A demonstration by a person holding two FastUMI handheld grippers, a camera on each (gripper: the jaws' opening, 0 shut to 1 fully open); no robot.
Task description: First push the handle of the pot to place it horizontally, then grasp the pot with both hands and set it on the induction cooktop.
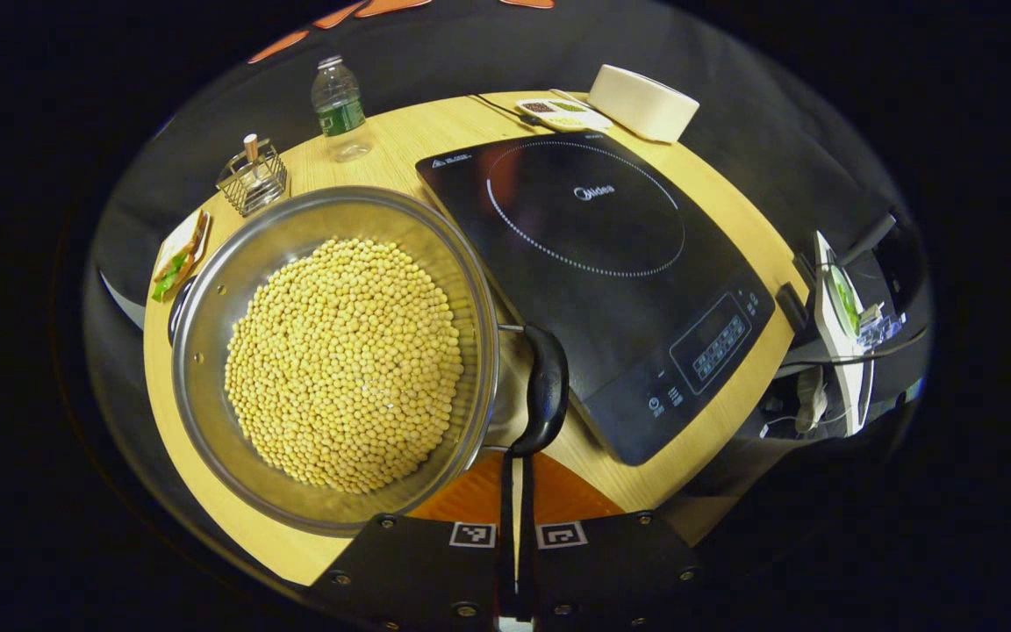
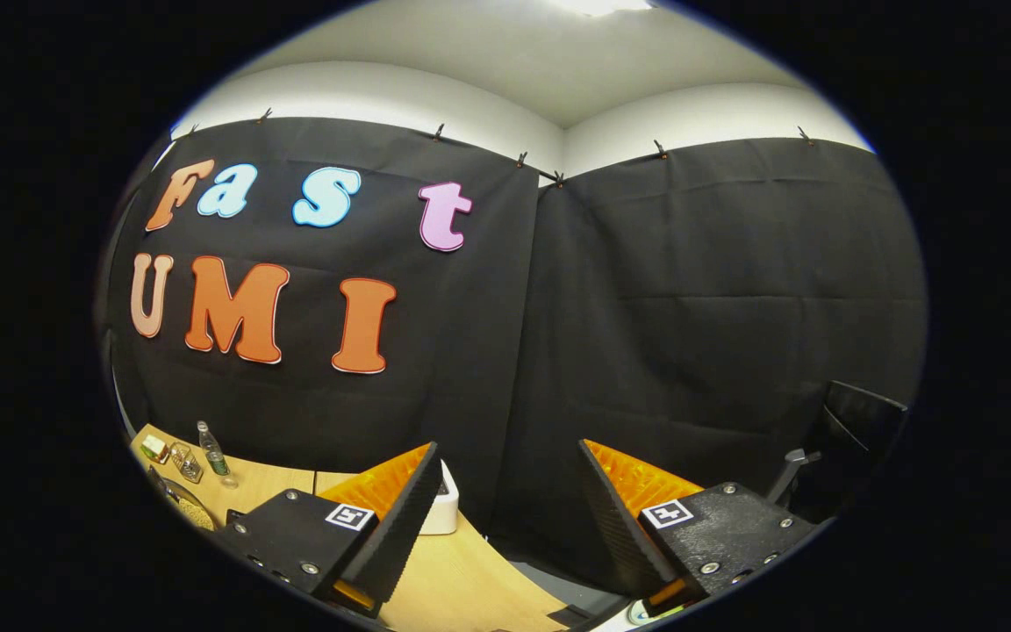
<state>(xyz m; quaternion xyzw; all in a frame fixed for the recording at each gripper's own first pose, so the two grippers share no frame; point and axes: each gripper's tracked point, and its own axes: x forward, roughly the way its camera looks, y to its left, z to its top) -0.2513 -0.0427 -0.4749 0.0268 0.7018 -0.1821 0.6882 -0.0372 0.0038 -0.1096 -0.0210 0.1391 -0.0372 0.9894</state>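
Shiny polished metal for the pot [image 1: 330,263], with a glossy black plastic handle [image 1: 545,391]. Smooth, glossy black glass on the induction cooktop [image 1: 593,281]. Light wood grain, matt, on the table [image 1: 400,145]. Clear plastic for the bottle [image 1: 339,110]. Thin metal wire for the small basket [image 1: 251,180].

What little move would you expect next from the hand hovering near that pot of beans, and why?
Probably the left gripper, jaws nearly closed, nudges the black handle sideways and down. Its tips sit right at the handle, which stands up beside the rim of the pot instead of lying flat. The induction cooktop waits bare, and the right gripper is open, away from the pot.
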